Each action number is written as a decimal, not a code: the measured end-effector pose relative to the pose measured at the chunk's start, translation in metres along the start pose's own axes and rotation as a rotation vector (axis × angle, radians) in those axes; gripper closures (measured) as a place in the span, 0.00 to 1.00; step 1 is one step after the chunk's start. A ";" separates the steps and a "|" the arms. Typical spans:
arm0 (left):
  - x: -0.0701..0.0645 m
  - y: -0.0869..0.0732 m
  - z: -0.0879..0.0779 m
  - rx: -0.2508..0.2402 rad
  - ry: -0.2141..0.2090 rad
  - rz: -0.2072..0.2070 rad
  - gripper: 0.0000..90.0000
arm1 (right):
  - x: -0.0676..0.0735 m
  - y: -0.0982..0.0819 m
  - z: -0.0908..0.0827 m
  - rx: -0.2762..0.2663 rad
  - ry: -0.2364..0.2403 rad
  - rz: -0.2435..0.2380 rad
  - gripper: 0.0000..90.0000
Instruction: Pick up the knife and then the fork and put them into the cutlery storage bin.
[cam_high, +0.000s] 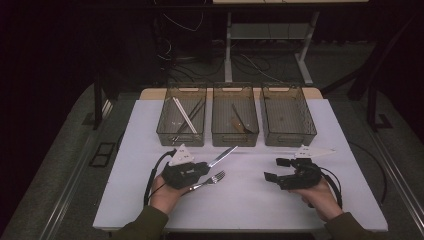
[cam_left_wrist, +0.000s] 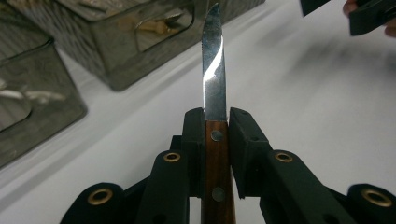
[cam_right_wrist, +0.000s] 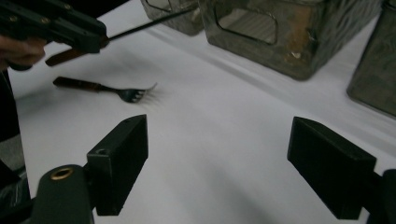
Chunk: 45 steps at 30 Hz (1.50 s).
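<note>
My left gripper (cam_high: 202, 167) is shut on a wood-handled knife (cam_high: 222, 156); in the left gripper view the steel blade (cam_left_wrist: 214, 65) sticks up from between the jaws, which clamp the brown handle (cam_left_wrist: 216, 163). The knife is held just above the white table, pointing toward the bins. A fork (cam_high: 212, 179) with a dark handle lies on the table just right of that gripper, also seen in the right gripper view as the fork (cam_right_wrist: 126, 93). My right gripper (cam_high: 274, 169) stands open and empty over the table's right half, its jaws wide apart (cam_right_wrist: 217, 158).
Three translucent grey bins stand in a row at the table's far edge: the left bin (cam_high: 164, 131) holds chopsticks and utensils, the middle bin (cam_high: 235, 135) a few utensils, the right bin (cam_high: 290, 136) looks empty. The white table (cam_high: 240, 205) ends near my forearms.
</note>
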<state>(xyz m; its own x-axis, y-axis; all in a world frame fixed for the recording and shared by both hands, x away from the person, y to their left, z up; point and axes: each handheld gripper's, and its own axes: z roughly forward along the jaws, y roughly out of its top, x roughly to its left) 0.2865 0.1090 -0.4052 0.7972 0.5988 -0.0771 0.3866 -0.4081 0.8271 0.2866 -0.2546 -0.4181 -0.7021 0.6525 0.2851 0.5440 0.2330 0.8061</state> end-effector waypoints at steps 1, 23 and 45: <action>-0.002 0.002 0.002 -0.005 0.000 -0.002 0.85 | 0.002 0.002 0.003 0.000 0.002 0.003 0.24; -0.035 0.031 0.039 -0.088 -0.017 0.036 0.85 | 0.002 0.031 0.039 -0.075 0.142 0.143 0.47; -0.042 0.028 0.048 -0.104 -0.021 0.041 0.85 | 0.008 0.042 0.054 -0.138 0.263 0.216 0.89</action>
<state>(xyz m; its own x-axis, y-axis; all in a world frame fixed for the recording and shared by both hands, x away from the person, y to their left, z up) 0.2857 0.0396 -0.4054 0.8211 0.5682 -0.0533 0.3045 -0.3574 0.8829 0.3290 -0.2007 -0.4099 -0.6814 0.4644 0.5657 0.6381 -0.0014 0.7699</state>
